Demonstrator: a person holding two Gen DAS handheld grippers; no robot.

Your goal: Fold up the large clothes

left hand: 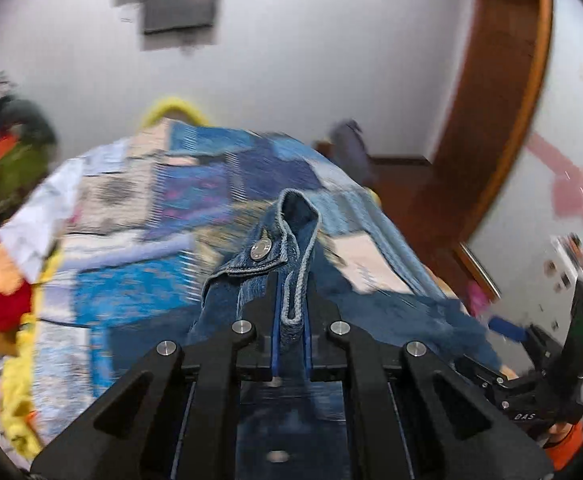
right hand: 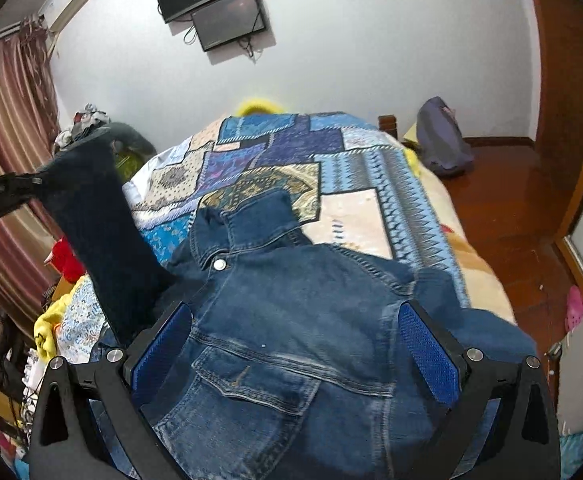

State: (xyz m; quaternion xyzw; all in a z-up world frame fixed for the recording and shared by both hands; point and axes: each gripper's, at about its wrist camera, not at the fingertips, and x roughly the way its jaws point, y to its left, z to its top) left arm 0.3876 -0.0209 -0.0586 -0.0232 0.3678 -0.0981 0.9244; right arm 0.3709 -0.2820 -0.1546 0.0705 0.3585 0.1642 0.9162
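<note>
A blue denim jacket (right hand: 311,272) lies front up on the patchwork bedspread (right hand: 351,168), its collar (right hand: 259,216) toward the far end. My right gripper (right hand: 295,308) is open wide over the jacket's chest, with its blue pads (right hand: 163,348) on either side and not pressing. The left gripper (right hand: 31,182) holds one dark sleeve (right hand: 99,232) lifted off the bed at the left. In the left wrist view, my left gripper (left hand: 291,284) is shut on the sleeve cuff (left hand: 275,248), which has a metal snap. The right gripper (left hand: 499,348) shows at the lower right.
The bed fills the middle. A purple backpack (right hand: 443,140) sits on the wooden floor (right hand: 511,208) to the right, beside a wooden door frame (right hand: 563,120). Two screens (right hand: 219,0) hang on the far wall. Striped curtains (right hand: 11,100) and piled clothes (right hand: 63,260) crowd the left.
</note>
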